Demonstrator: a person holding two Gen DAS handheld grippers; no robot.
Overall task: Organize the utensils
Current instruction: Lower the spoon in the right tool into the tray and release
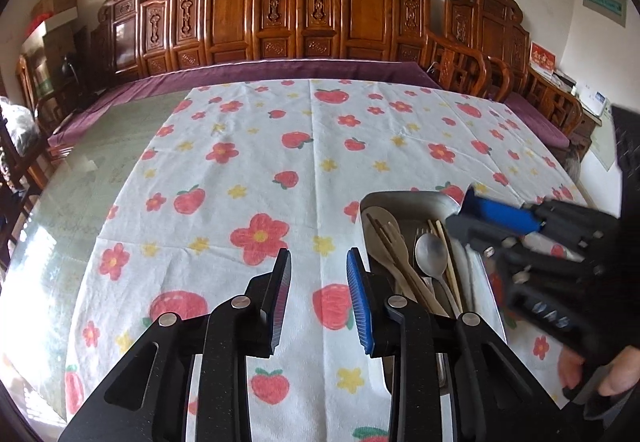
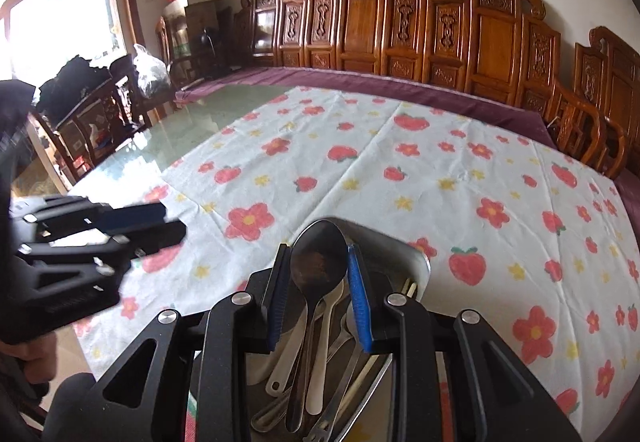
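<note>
Our right tongs (image 2: 318, 274) pinch a dark metal spoon (image 2: 318, 262); our left tongs (image 1: 319, 298) stand spread, nothing between them.
We see the spoon's bowl raised above the metal tray (image 2: 420, 258) of spoons, forks and chopsticks, which rests on the flower-and-strawberry cloth (image 1: 240, 170) covering the glass tabletop (image 1: 100, 146).

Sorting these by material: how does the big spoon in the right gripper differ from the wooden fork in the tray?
The large metal spoon is dark and glossy; the wooden fork is pale and matte. The spoon's bowl sits clamped between the right gripper pads; the fork lies loose among the utensils. Both are over the metal tray.
</note>
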